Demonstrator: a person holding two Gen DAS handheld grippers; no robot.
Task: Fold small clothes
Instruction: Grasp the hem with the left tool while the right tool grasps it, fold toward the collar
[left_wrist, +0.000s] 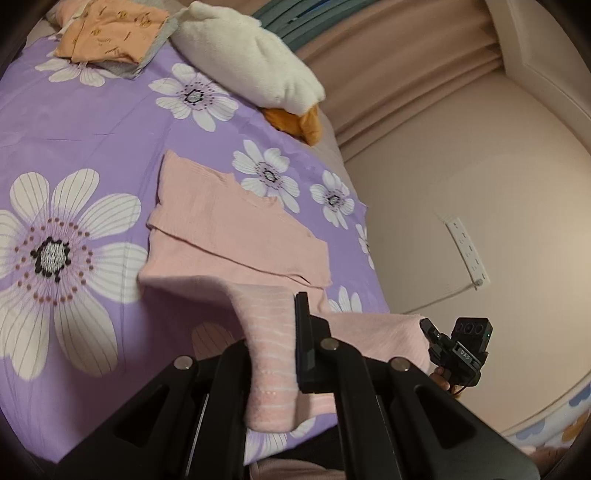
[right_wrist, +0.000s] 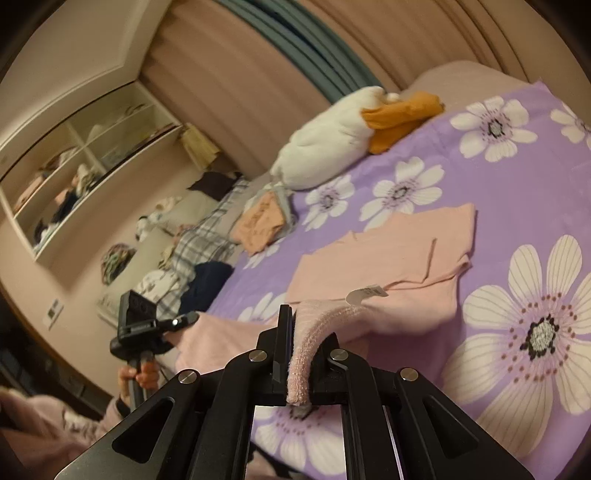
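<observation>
A pink garment (left_wrist: 221, 236) lies partly folded on the purple flowered bedspread (left_wrist: 92, 122), its sleeves laid in over the body. Its near striped hem is lifted off the bed. My left gripper (left_wrist: 280, 317) is shut on one corner of that hem, and the cloth hides one finger. At the right of the left wrist view, the right gripper (left_wrist: 430, 330) pinches the other corner. In the right wrist view my right gripper (right_wrist: 303, 325) is shut on the thick knitted hem of the pink garment (right_wrist: 388, 266), whose white label shows. The left gripper (right_wrist: 184, 319) holds the far corner.
A folded stack of orange clothes (left_wrist: 110, 33) sits at the far side of the bed, beside a white plush toy (left_wrist: 251, 62) with orange parts. A heap of unfolded clothes (right_wrist: 192, 251) lies past the bedspread's edge. A wall socket (left_wrist: 467, 247) and open shelves (right_wrist: 85, 166) stand beyond.
</observation>
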